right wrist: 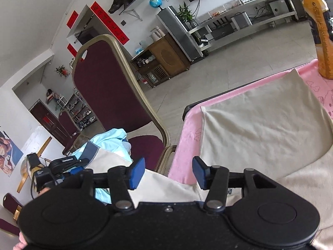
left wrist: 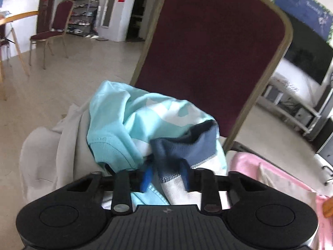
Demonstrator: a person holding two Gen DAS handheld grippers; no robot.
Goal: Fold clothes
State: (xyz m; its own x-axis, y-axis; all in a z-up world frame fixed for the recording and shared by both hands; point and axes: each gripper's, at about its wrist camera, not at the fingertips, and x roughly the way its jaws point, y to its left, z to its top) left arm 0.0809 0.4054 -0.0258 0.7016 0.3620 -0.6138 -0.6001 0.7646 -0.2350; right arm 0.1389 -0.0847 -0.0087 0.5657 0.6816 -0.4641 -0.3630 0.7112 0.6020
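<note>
Left gripper (left wrist: pixel 165 177) pinching the turquoise shirt (left wrist: pixel 133 123) at its navy hem, bundle hanging at 12 before the chair (left wrist: pixel 210 48). Right gripper (right wrist: pixel 168 171) spread, empty, pink table (right wrist: pixel 185 143) at 2. Suggest: grab opposite hem, then lay it flat.

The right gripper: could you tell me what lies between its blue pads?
In the right wrist view, the right gripper stands open; only cream fabric shows behind the gap, apparently ungripped.
</note>
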